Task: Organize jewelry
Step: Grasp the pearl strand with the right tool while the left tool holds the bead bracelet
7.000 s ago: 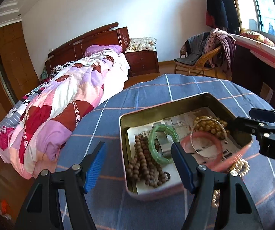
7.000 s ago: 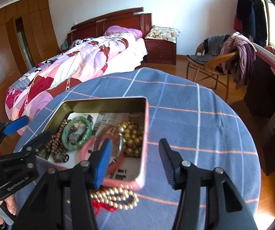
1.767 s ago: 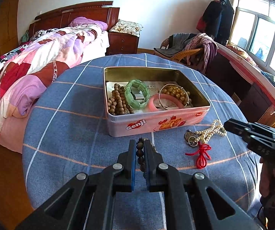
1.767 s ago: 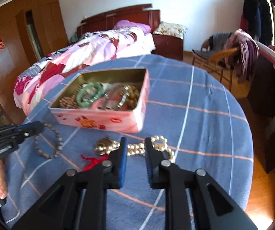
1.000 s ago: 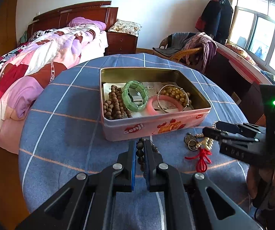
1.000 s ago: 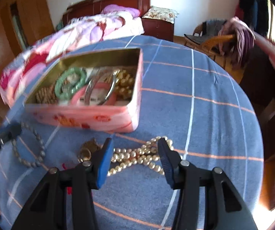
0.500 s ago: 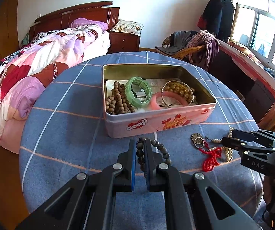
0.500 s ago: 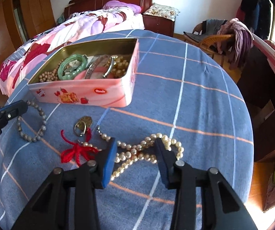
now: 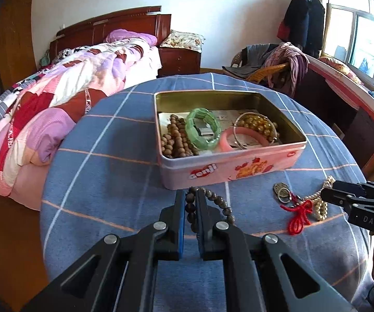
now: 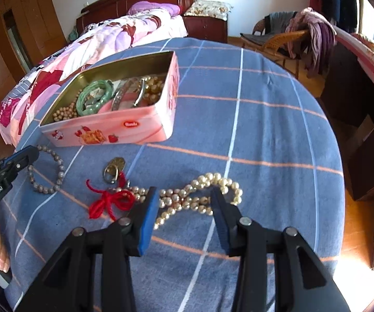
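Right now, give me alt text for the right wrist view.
The open right claw straddles a pearl necklace with a red tassel on the blue cloth. Behind sits the pink tin; the left claw pinches a dark bead bracelet.

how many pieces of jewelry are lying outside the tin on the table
2. A dark bead bracelet lies in front of the pink tin, pinched by the left gripper. A pearl necklace with red cord lies to its right, between the right gripper's open fingers.

Metal, beads and cloth before you

Your tin (image 9: pixel 228 166) was glossy printed metal, brassy inside; the pearl necklace (image 10: pixel 200 197) shone smooth; the table (image 10: pixel 265 130) wore matt woven checked cloth.
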Available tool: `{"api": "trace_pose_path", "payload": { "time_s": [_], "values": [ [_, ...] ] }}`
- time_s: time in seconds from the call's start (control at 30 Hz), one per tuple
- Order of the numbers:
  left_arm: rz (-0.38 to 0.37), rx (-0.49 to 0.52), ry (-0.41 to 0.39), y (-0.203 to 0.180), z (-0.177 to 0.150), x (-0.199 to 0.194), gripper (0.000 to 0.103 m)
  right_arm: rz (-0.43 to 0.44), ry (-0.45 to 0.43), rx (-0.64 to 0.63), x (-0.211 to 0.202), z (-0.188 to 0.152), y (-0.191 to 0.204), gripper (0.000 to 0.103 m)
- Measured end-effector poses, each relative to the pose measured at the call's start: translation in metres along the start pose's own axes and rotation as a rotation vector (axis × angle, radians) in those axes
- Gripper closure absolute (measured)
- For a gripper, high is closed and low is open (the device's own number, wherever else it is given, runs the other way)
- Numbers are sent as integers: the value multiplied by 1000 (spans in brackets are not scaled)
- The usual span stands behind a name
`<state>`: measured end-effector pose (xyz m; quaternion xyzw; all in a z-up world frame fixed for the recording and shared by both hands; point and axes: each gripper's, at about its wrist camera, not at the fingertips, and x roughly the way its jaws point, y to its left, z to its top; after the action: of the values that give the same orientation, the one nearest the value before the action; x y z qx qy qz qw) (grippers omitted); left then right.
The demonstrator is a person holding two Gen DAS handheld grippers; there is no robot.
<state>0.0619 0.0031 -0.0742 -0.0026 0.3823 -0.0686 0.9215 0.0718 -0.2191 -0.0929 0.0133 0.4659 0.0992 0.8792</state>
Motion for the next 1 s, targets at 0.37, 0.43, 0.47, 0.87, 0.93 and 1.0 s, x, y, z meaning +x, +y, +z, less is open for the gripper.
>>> {"api": "trace_pose_path", "payload": {
  "time_s": [0.37, 0.43, 0.47, 0.87, 0.93, 1.0],
  "values": [
    [64, -26, 7, 14, -1, 4, 96, 10, -35, -148, 17, 8, 13, 61],
    [64, -28, 4, 15, -1, 3, 96, -9, -43, -151, 15, 8, 12, 61],
    [62, -30, 2, 16, -1, 3, 96, 2, -51, -125, 11, 8, 8, 61],
    [39, -23, -2, 10, -3, 1, 96, -1, -11, 21, 9, 2, -3, 55],
    [31, -17, -4, 9, -2, 0, 96, 7, -14, -15, 8, 1, 3, 70],
    [24, -16, -5, 8, -2, 0, 96, 35, -7, -32, 7, 2, 7, 87]
  ]
}}
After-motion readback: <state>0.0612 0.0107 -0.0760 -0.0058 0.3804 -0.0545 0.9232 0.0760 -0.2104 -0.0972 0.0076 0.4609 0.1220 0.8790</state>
